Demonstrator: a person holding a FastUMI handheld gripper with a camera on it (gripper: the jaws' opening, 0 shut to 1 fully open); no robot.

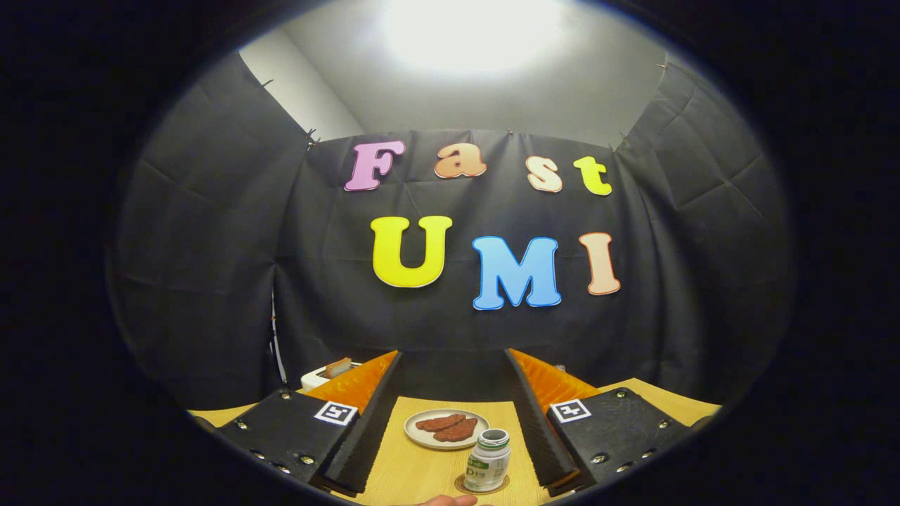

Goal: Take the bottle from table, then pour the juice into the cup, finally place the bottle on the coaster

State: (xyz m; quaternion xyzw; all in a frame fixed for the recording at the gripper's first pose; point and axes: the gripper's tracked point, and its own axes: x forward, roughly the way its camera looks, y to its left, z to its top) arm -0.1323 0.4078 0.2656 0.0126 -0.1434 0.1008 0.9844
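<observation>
A: When we look thru the gripper view, we see the gripper [453, 400] held up above the table [422, 471], w/ its two fingers [369, 414] spread wide apart. They pinch nothing.

B: Yep, and btw the fingers, down low, we see the bottle [486, 460]. It stands up straight on the round coaster [481, 485]. No cap on top, so we can see its open mouth.

A: Just past the bottle there's a plate [447, 429] w/ two brown flat food pieces [447, 426] on it. Plate & bottle are near but not touching.

B: We also spot a white toaster [325, 374] w/ a slice of bread [338, 367] sticking up, off by one finger, at the back of the table.

A: And right at the bottom, a bit of a fingertip [446, 500] pokes in, near the coaster. Whose hand, we can't tell.
</observation>
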